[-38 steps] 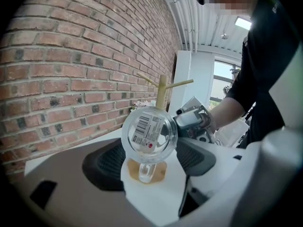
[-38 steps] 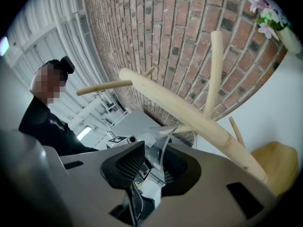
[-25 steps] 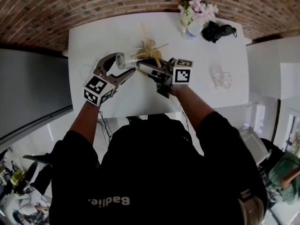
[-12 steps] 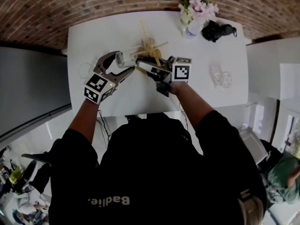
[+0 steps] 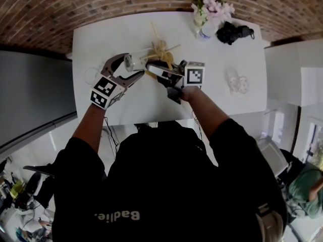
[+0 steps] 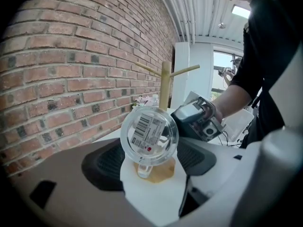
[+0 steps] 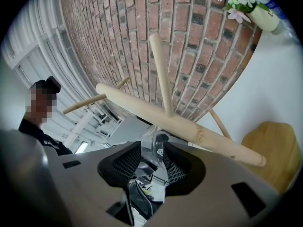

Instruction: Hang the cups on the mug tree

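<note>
Clamping clear cup [image 6: 149, 134] in left gripper [image 5: 132, 69], just left of mug tree [image 5: 161, 49].
Spreading right gripper [image 7: 152, 162] jaws just now: pads apart, cup's glass showing between them, unpressed; tree on white table's [image 5: 101, 39] far half.

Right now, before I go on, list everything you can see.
table: one, white, under everything
mug tree: one, wood, table centre
cup: one, clear, between the left gripper's pads, beside the tree
spotted cups: count unclear, pale, table's right
flowers: one bunch, pink, far edge
black thing: one, beside the flowers
wall: one, red brick, beyond the table
left gripper: one, grey, shut on the cup
right gripper: one, grey, open, jaws just opening; the cup's edge seems to sit in the gap
</note>
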### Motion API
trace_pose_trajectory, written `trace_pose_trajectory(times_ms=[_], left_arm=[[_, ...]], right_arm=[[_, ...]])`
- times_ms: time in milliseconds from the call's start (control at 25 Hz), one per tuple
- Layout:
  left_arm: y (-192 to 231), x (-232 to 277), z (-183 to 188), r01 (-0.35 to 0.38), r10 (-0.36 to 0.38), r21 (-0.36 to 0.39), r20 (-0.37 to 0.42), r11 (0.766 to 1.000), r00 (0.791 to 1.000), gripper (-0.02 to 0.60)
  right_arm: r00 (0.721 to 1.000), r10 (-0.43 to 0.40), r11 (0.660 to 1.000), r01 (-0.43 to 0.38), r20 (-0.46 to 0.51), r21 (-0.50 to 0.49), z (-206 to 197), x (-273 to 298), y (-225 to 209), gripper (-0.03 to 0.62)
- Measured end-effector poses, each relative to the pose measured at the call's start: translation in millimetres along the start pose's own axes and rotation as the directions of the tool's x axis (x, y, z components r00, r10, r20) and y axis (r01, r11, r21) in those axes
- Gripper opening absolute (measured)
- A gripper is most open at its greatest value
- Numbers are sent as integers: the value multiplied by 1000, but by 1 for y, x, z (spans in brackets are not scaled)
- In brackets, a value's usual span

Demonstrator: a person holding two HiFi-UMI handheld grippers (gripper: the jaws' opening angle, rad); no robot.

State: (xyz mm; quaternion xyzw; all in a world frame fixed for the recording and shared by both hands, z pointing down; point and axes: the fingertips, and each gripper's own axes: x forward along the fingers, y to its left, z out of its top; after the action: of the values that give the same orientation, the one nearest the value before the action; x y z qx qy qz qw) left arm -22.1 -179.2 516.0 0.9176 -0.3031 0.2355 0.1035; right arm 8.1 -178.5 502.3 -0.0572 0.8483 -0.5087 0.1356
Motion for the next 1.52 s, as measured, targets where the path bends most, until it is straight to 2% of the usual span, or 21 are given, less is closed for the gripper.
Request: trace_pose_trajectory(times_ms=[840, 1320, 1400, 1520], left_arm=[[-1, 2, -2, 2, -1, 28, -33, 1000, 999, 347], [-1, 3, -4, 13, -12, 23, -35, 1000, 999, 342], [-2, 2, -3, 16, -15, 27, -32, 1000, 999, 341], [-3, -1, -1, 19, -19, 27, -18, 999, 1000, 337]], right_arm=[[996, -77, 997, 77, 45, -2, 4, -4, 0, 168], [985, -168, 982, 170, 41, -76, 7, -8, 2, 166], [985, -171, 983, 173, 39, -67, 6, -9, -2, 164], [989, -132, 991, 132, 66, -6, 7, -9, 0, 161]])
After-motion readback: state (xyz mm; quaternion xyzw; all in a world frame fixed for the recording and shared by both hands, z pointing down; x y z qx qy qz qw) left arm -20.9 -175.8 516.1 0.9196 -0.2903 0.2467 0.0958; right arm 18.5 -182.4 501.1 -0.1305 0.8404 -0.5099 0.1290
